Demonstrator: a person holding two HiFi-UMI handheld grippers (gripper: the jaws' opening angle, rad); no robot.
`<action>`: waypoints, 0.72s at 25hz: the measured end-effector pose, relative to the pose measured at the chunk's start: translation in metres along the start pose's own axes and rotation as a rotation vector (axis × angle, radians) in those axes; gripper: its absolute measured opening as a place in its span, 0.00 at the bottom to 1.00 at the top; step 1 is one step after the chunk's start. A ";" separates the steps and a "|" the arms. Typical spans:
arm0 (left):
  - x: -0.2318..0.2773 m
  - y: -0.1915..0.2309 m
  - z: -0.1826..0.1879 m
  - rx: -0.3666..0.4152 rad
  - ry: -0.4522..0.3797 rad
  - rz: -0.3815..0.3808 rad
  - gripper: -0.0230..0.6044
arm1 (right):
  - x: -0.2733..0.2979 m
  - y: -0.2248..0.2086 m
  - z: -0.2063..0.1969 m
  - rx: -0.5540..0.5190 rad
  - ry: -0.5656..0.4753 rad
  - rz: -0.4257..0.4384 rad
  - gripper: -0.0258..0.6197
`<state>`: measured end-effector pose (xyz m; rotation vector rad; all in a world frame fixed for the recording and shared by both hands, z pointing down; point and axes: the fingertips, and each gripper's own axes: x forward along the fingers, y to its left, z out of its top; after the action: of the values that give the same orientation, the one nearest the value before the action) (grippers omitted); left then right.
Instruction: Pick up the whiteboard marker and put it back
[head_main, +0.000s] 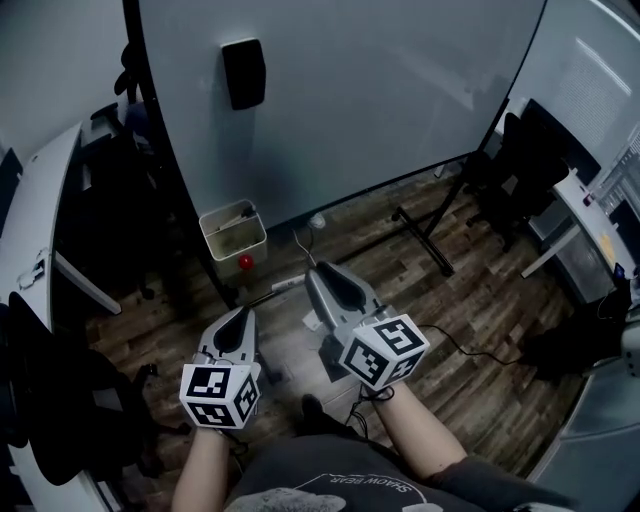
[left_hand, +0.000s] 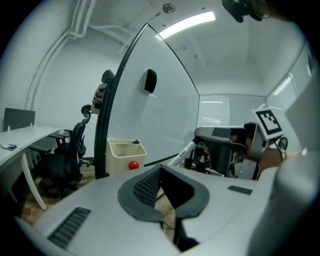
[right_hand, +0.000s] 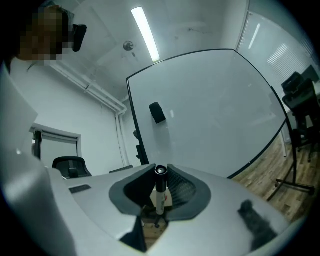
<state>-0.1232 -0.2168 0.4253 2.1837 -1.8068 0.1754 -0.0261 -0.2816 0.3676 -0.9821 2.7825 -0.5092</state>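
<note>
So the right gripper (right_hand: 160, 174) is clamped on the white, black-capped whiteboard marker (right_hand: 159, 192), which runs crosswise to the jaws. The cream plastic bin (head_main: 232, 230) sits far-left of it, and the left gripper (head_main: 243, 322) is closed on nothing

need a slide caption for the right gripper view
Right gripper shut on a whiteboard marker, pointing at the whiteboard with a black eraser stuck to it.

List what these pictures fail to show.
- Print on the whiteboard marker: too small in the left gripper view.
- Its lower end: sunk inside the right gripper, right gripper view.
- Contents of the cream tray: dim, behind its wall, head view.
- Top of the whiteboard: cut by head view's edge.
</note>
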 end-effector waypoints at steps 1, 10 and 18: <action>-0.006 -0.004 -0.002 0.002 0.002 -0.009 0.06 | -0.008 0.003 -0.003 -0.004 0.005 -0.009 0.17; -0.063 -0.052 -0.032 0.004 0.025 -0.092 0.06 | -0.092 0.035 -0.046 -0.037 0.062 -0.093 0.17; -0.114 -0.089 -0.062 0.010 0.047 -0.141 0.06 | -0.164 0.056 -0.080 -0.035 0.104 -0.178 0.17</action>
<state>-0.0538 -0.0764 0.4382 2.2840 -1.6238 0.2027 0.0487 -0.1161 0.4255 -1.2532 2.8188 -0.5510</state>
